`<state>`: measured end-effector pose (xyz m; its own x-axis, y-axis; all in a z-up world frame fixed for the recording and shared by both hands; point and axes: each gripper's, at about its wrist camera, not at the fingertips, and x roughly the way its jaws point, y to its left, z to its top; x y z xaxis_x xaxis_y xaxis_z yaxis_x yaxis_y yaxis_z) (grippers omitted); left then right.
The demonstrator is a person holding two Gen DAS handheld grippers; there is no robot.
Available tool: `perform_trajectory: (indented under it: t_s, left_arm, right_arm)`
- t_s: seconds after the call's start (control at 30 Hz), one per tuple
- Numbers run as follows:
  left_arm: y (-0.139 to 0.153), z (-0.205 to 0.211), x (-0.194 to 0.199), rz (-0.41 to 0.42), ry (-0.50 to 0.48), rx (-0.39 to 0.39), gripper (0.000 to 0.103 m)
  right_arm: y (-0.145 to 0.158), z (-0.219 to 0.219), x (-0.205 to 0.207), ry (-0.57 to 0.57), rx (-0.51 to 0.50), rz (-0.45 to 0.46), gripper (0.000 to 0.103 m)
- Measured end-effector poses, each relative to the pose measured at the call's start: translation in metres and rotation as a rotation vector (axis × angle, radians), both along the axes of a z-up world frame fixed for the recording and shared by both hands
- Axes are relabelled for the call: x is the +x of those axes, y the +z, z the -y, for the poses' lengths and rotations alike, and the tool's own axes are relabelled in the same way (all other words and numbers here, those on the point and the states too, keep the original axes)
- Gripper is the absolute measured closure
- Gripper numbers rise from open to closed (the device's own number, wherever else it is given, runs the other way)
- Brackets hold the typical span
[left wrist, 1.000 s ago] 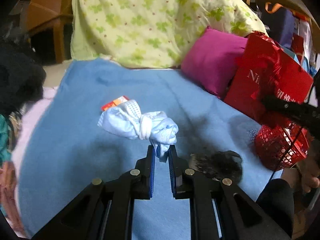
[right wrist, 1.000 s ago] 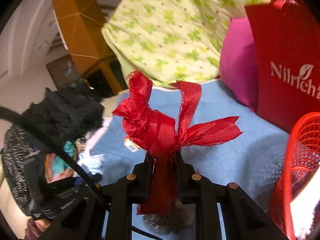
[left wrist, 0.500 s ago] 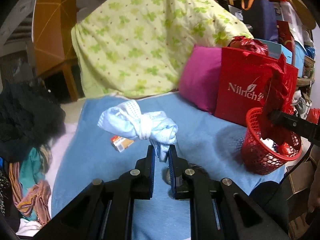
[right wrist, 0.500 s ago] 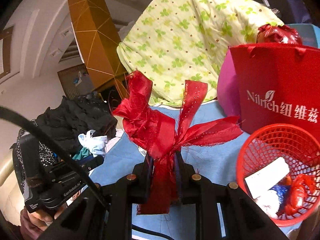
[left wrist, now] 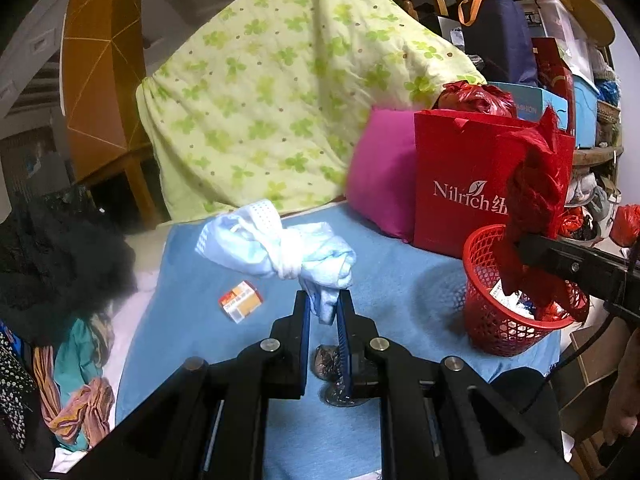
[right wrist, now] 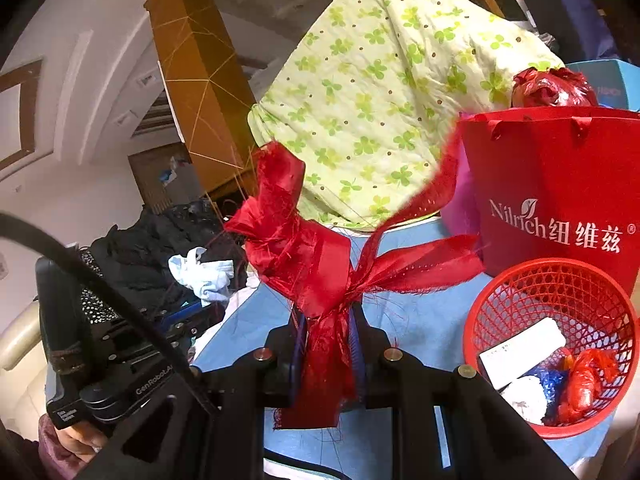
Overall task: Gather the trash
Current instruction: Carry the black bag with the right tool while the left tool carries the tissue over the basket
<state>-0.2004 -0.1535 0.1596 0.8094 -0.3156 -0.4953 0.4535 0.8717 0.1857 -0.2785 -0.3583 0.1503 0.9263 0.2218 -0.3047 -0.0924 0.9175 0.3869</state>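
I see the basket (left wrist: 500,332) before the bag (left wrist: 460,184); the pillow (left wrist: 380,180) lies left of it, the box (left wrist: 240,302) on the bed (left wrist: 192,320).

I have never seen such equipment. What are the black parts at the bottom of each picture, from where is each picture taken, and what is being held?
No robot here: a person holds one hand-held gripper in each hand, each with a camera looking along its two black fingers. One picture comes from the left gripper, shut on a knotted pale blue cloth. The other comes from the right gripper, shut on a red ribbon. On the blue blanket lie a small orange box and a red basket already holding scraps.
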Motion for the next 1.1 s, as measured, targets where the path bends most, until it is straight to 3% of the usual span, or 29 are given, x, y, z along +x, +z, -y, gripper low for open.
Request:
perform_trajectory:
  t_s: [1.1]
  left_arm:
    - [-0.011,0.042,-0.009,-0.028,-0.038,0.038,0.089]
  right_arm:
    - [-0.007,0.020,-0.026,-0.020,0.036,0.028,0.081]
